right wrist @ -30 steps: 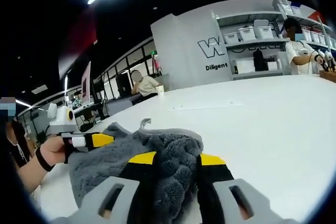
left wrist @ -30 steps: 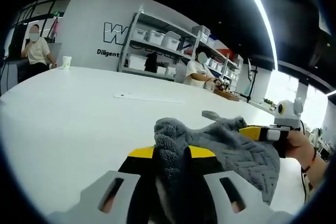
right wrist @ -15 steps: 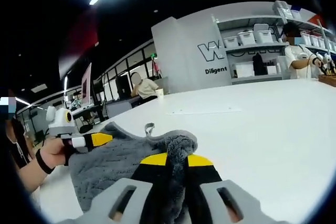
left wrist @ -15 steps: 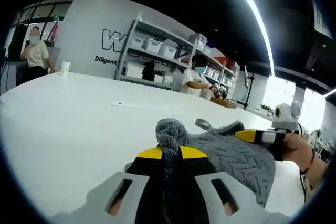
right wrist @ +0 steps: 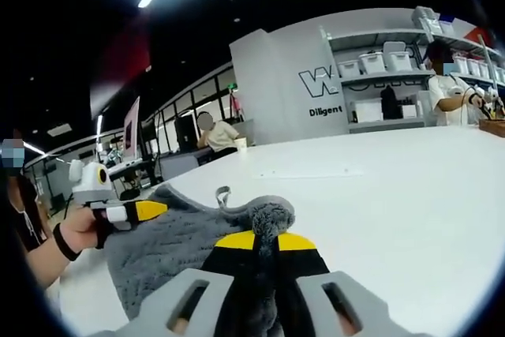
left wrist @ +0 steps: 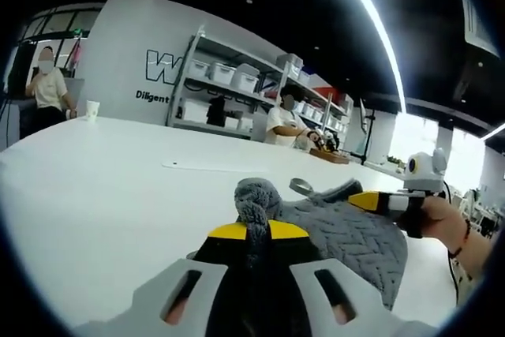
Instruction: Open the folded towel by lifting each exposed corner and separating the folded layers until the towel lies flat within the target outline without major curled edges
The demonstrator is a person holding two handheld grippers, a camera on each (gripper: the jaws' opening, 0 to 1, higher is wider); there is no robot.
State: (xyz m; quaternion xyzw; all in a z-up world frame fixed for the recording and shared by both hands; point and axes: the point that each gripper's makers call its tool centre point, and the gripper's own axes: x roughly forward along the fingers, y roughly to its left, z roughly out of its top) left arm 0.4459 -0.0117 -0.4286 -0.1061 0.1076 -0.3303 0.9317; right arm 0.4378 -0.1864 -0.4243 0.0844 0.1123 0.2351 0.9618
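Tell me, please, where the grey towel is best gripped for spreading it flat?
Probably at its corners, from opposite sides, as now: the left gripper and right gripper each pinch a bunched corner of the grey towel, which hangs stretched between them.

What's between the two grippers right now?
The grey towel spans between them, pinched by the left gripper and right gripper, as both gripper views show.

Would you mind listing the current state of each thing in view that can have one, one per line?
Grey towel: lifted off the white table, stretched between both grippers, not yet flat.
Left gripper: shut on a bunched towel corner.
Right gripper: shut on another bunched towel corner.
Hanging loop: sticking up from the towel's edge.
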